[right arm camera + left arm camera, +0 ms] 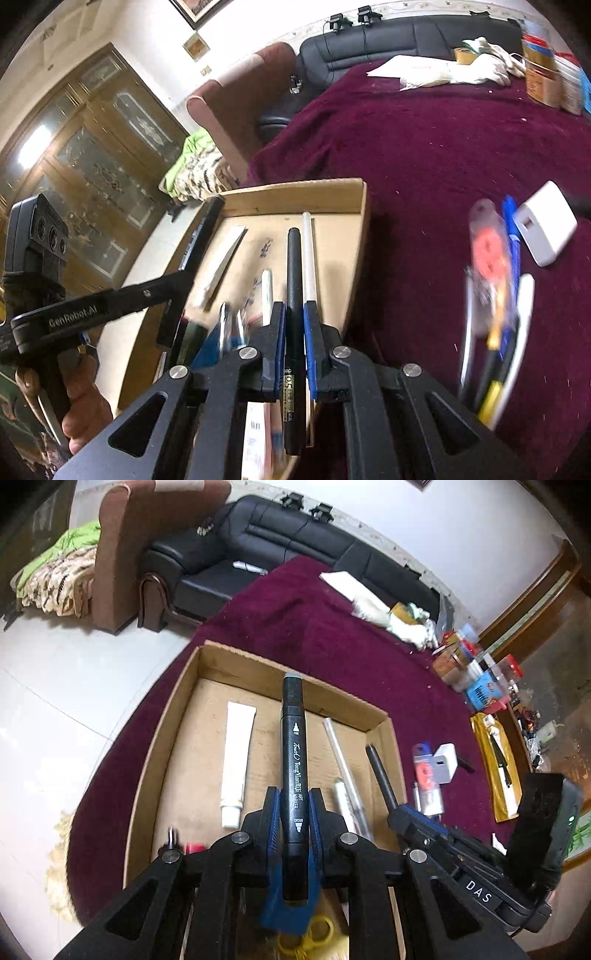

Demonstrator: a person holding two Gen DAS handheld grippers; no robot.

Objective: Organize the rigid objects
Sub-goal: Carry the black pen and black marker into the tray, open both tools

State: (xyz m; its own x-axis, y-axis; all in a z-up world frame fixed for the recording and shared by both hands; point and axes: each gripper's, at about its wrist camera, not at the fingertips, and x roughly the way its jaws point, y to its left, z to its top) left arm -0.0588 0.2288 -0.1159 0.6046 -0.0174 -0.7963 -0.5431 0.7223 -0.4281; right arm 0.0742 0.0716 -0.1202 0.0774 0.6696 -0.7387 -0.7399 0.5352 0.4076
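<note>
The box (pixel 207 738) is rough, matt brown cardboard, resting on a fuzzy maroon cloth (pixel 314 635). Above the box's floor, the marker (pixel 293 760) is smooth black plastic with a slight sheen; inside the box lies a glossy white plastic tube (pixel 236 753). Beyond the box, the sofa (pixel 258 550) looks like shiny black leather.

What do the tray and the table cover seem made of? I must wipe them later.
Tray: probably corrugated cardboard, matte brown, with raw, slightly ragged rims. Cover: a plush fabric, likely velvet or fleece, deep maroon; its fuzzy nap holds pale crumbs and lint.
</note>
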